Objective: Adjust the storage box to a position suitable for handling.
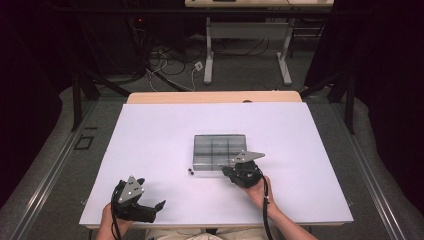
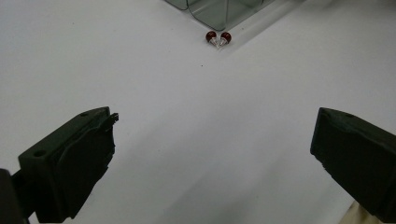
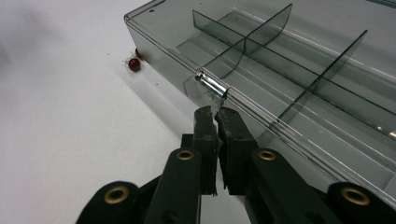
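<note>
Clear smoky plastic organizer box (image 1: 219, 151) sits near the middle of the white table (image 1: 150, 150), lid down, inner dividers splitting it into compartments seen through the top. Right gripper (image 1: 235, 170) is at the box's near edge, toward its right corner; in the right gripper view (image 3: 215, 112) its jaws are pressed nearly together with the tips at the small clear latch tab (image 3: 211, 88) on the box's front wall. Tab's lower lip seems pinched between the tips, though actual contact is hard to confirm. Left gripper (image 1: 159, 205) rests low at the near left of the table, well apart from the box, held in the person's left hand (image 1: 107, 220); in the left gripper view (image 2: 212, 130) its jaws stand wide apart with nothing but bare table between them. Two small red-headed parts (image 2: 218, 37) with pale stems lie touching each other on the table just beside the box's near left corner, also seen as a dark speck in the high view (image 1: 190, 172) and as one red bead in the right gripper view (image 3: 134, 64). Right hand (image 1: 257, 192) wraps the gripper body, cable trailing back along the forearm.
</note>
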Tool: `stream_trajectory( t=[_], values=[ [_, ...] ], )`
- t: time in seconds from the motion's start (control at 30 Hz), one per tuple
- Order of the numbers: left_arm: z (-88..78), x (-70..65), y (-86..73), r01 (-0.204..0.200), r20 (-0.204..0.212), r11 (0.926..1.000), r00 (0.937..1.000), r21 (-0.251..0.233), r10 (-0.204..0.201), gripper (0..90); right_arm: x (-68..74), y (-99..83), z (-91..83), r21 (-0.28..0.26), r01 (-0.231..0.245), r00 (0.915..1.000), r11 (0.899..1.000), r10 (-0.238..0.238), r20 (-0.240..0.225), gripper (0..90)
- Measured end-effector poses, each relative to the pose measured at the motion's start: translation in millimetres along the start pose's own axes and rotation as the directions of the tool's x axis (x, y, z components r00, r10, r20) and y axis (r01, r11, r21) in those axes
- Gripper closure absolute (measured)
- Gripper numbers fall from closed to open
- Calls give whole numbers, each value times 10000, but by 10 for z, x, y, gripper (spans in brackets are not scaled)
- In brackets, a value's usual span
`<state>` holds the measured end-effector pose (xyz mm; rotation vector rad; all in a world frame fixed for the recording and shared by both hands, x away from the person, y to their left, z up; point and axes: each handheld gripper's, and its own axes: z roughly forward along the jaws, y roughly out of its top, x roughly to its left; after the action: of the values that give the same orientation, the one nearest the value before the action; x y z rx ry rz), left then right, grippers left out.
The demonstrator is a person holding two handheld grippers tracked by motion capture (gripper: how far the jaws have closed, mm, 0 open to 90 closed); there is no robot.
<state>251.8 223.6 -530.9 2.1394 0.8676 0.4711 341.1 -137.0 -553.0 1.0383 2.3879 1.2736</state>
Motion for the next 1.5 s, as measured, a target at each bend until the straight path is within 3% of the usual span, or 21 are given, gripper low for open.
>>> stream_trajectory(
  t=[0.67,1.17,1.5],
  values=[
    [-10,-6,1,-28,-28,10000,10000,-8,28,0,-3,-27,9,-109,-93,9999,9999,92,-94,869],
    [-3,8,-4,-44,-47,10000,10000,-25,44,0,-8,-42,-23,-694,-114,9997,9975,99,-225,858],
    [5,4,2,-76,-48,10000,10000,12,76,0,-23,-38,-44,-777,-222,9995,9967,202,-261,850]
  ],
)
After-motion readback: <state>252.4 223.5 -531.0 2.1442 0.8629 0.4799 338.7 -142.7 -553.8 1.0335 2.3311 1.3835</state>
